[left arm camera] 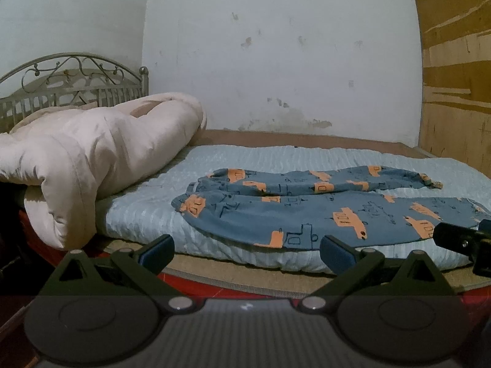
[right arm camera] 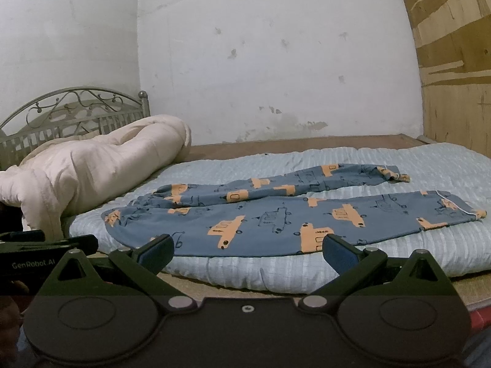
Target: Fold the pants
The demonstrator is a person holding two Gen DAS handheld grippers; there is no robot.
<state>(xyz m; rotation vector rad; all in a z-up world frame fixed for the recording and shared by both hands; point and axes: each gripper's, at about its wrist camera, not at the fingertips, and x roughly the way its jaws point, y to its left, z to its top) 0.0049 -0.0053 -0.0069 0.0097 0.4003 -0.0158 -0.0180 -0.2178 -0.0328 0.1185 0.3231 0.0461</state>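
Two grippers wait side by side at the near edge of the bed, and you hold one in each hand. Your left gripper (left arm camera: 247, 250) and your right gripper (right arm camera: 248, 248) both have their jaws spread as wide as they go, with nothing between them. Just ahead of both tools lie the pants (right arm camera: 276, 214), blue with orange vehicles, spread out unfolded on a pale blue mattress pad (right arm camera: 399, 251). The waistband sits ahead of your left tool; the two legs run off to the right past your right tool. The cloth looks thin, light and limp, so it will likely sag and crease. Pinching the waistband and a leg cuff seems the sensible hold. A cream comforter (left arm camera: 92, 153) is bundled far left.
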